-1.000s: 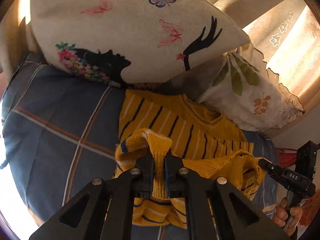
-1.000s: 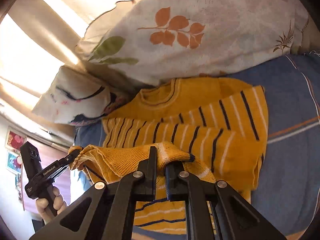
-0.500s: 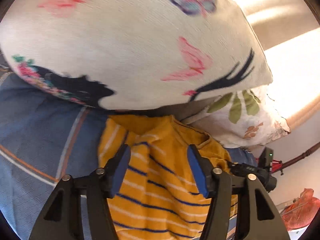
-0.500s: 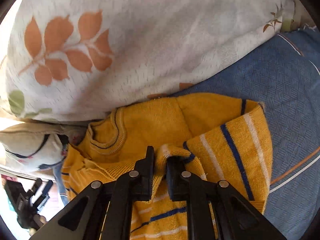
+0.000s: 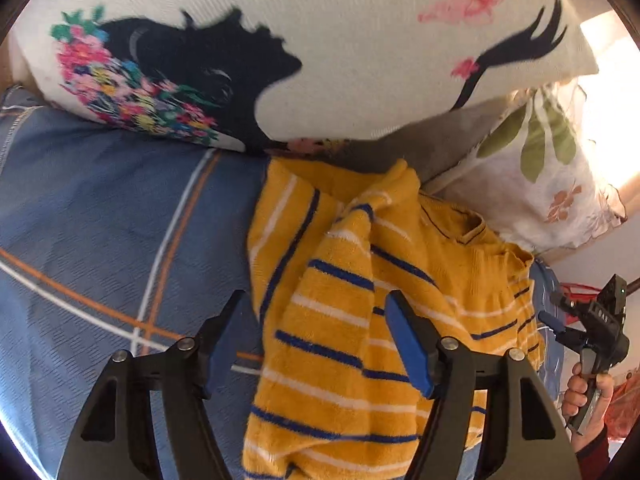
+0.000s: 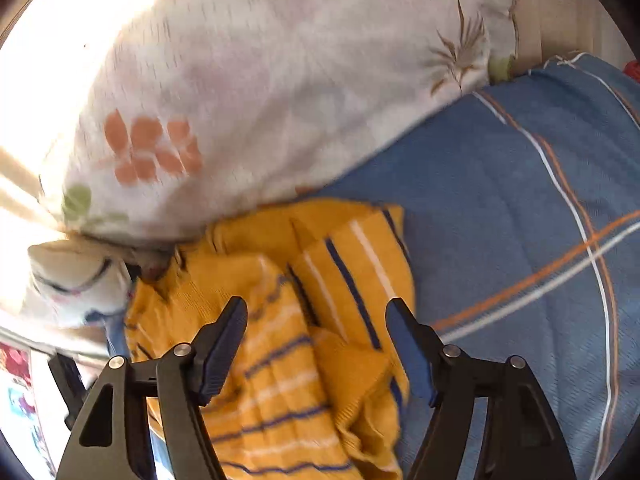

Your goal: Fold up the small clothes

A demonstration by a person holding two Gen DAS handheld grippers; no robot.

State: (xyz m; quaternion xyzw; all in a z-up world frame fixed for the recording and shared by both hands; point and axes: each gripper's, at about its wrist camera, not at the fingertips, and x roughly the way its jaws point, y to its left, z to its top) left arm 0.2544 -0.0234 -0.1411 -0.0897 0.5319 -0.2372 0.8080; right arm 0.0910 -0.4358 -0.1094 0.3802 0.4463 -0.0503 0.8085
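Note:
A yellow knit sweater (image 5: pixel 340 320) with blue and white stripes lies folded on the blue plaid bedsheet (image 5: pixel 100 240), its collar (image 5: pixel 472 232) toward the pillows. My left gripper (image 5: pixel 316 304) hovers over its left part with jaws opening; the cloth lies beneath them, untouched by the pads. In the right wrist view the sweater (image 6: pixel 280 360) lies rumpled under my right gripper (image 6: pixel 316 308), whose jaws are also opening and whose pads are off the fabric. The right gripper (image 5: pixel 554 308) also shows at the far right of the left wrist view, held by a hand (image 5: pixel 584 392).
A cream pillow (image 5: pixel 340 40) with butterflies and a black silhouette leans over the sweater's top edge. A white leaf-print pillow (image 5: pixel 552 184) (image 6: pixel 260 80) sits beside it, touching the collar. The bedsheet (image 6: pixel 500 220) stretches to the right of the sweater.
Both grippers were shut on the sweater's lifted hem. They carried it toward the pillows, lowered, and let go; the left opened first, then the right. The hem now rests on the sweater.

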